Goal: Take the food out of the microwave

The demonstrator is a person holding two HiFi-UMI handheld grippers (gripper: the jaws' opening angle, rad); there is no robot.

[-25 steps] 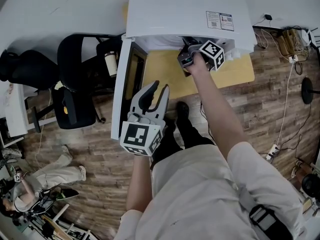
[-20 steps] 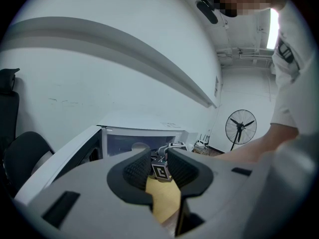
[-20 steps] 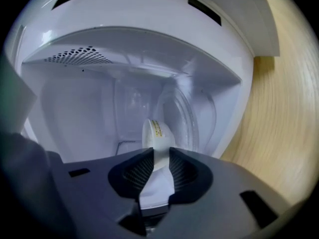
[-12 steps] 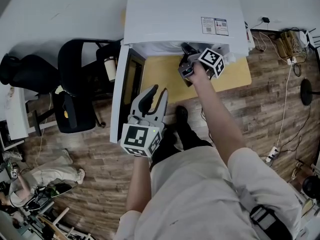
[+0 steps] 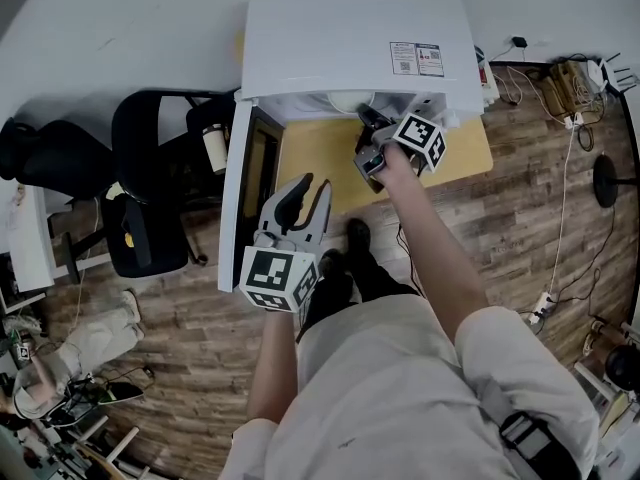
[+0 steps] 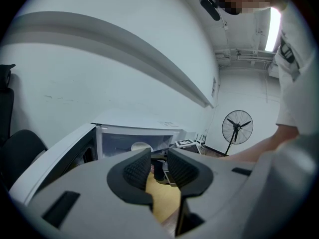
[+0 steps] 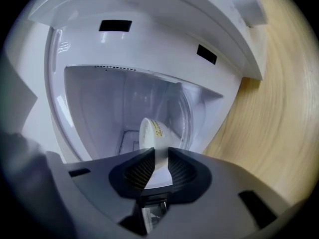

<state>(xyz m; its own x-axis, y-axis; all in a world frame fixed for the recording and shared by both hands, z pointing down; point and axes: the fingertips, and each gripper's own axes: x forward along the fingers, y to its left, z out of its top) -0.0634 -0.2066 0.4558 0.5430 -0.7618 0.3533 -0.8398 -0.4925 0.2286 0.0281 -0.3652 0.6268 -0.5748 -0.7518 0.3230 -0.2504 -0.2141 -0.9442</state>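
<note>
Bowl (image 7: 151, 131) is pinched by its rim, tilted on edge, just inside the microwave (image 5: 350, 38) opening, between right gripper (image 7: 155, 159) jaws that have just been closing. Door (image 5: 231, 208) is swung open. Left gripper (image 5: 312, 188) is held outside, jaws parted, empty.

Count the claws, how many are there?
2. The left claw hangs open beside the microwave door; the right claw, just closing further, pinches the white bowl in the microwave.
</note>
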